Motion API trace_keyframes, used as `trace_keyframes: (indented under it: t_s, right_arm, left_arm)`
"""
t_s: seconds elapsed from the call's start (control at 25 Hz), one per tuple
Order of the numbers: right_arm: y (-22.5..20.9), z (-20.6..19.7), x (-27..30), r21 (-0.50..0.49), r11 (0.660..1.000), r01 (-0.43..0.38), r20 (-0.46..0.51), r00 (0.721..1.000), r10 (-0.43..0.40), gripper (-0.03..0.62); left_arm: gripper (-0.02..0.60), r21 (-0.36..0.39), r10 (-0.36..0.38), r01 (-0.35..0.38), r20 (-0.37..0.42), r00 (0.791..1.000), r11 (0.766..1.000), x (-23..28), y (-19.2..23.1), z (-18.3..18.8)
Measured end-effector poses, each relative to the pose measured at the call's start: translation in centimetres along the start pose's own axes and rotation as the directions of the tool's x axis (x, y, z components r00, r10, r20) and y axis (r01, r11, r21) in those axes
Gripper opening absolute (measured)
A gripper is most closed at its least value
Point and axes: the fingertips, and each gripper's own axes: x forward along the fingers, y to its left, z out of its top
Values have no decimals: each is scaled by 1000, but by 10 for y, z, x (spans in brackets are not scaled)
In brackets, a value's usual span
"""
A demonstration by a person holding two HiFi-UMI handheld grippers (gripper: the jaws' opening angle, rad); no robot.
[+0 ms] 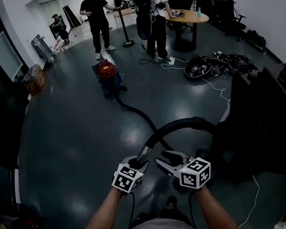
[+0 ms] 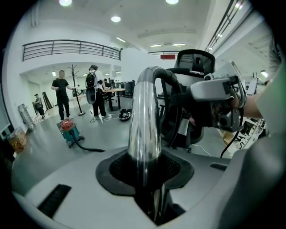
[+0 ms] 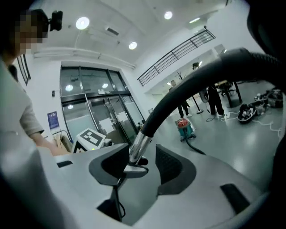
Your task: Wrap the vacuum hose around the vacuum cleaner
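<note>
Hose (image 1: 144, 117) trails from the vacuum (image 1: 108, 73), well off across the floor, to the left gripper (image 1: 136, 163); best to walk it closer before coiling. Left gripper view: jaws clamp the chrome tube (image 2: 144, 120). Right gripper view: right gripper (image 3: 142, 167) part-open, empty; hose's loop runs off-frame.

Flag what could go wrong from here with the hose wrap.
1. Only the left gripper is shut on the smooth metal tube. The right gripper is open beside it, so the tube may slip or twist.
2. The vacuum cleaner sits far off, with the hose trailing across the floor. Pulling may drag or tip it.
3. The hose loop arcs close to the black chair and could snag.
</note>
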Motion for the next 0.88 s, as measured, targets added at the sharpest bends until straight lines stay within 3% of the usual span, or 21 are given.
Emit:
trace_keyframes:
  t_s: [0.08, 0.16, 0.32, 0.48, 0.52, 0.6, 0.8, 0.88]
  right_arm:
    - [-12, 9, 13, 78, 997, -23, 30, 999, 21, 170]
    - [-15, 15, 29, 144, 987, -64, 53, 997, 57, 226]
    - [-2, 26, 65, 206, 970, -125, 88, 990, 109, 235]
    - [-5, 36, 85, 212, 972, -100, 135, 988, 72, 227]
    - [-8, 35, 88, 218, 972, -89, 134, 989, 61, 178]
    - [-9, 32, 97, 233, 969, -79, 116, 992, 53, 167]
    - [9, 31, 130, 203, 976, -74, 68, 996, 62, 153]
    - [15, 33, 143, 195, 979, -64, 66, 996, 52, 152]
  left_arm:
    - [137, -31, 15, -15, 18, 1000, 999, 3, -2, 13]
    - [137, -41, 25, -24, 31, 999, 999, 5, -4, 21]
    - [137, -8, 39, -39, 37, 999, 999, -1, 2, 25]
    - [137, 1, 16, -17, 46, 999, 1000, 0, 1, 27]
    - [137, -3, 12, -12, 47, 999, 1000, 1, 3, 26]
    - [138, -5, 4, -3, 45, 999, 1000, 2, 10, 21]
    - [138, 93, -7, 4, 36, 999, 996, -8, 45, 2]
    - [138, 120, -46, 43, 27, 999, 992, -12, 58, -2]
